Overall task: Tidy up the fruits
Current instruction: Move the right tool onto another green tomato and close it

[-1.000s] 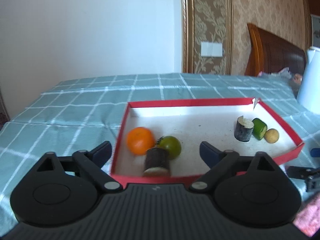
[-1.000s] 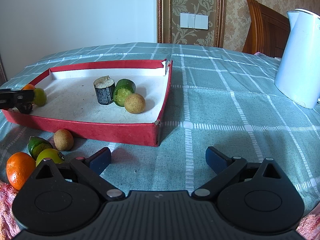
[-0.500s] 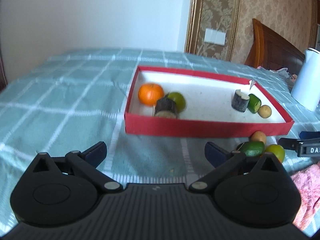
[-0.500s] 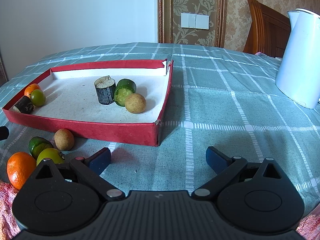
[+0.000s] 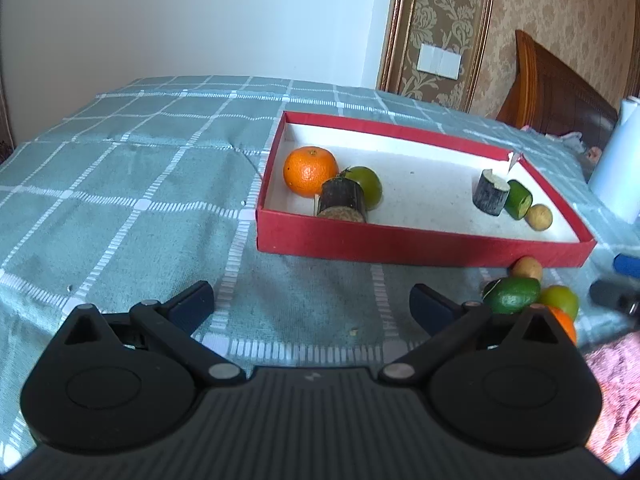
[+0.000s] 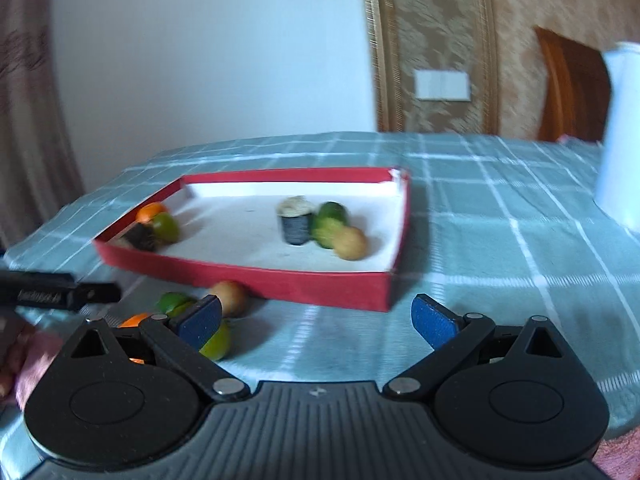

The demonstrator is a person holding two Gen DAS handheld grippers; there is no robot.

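Your surface, under a checked teal cloth, carries the red tray in the middle. At the tray's left end sit an orange, a green citrus and a dark cut stalk piece, touching one another. At its right end a second stalk piece, a green cut piece and a small tan fruit cluster together.

Four loose fruits still lie outside, just beside the tray's near wall: an orange, a green fruit, a yellow-green citrus and a tan fruit.

Your left tongs are spread wide and empty over bare cloth. Your right tongs are also wide and empty, near the loose pile.

The round fruits touch, so nudging one may roll the others off the near edge. The right view is blurred; closing while moving that fast could miss or pinch two at once.
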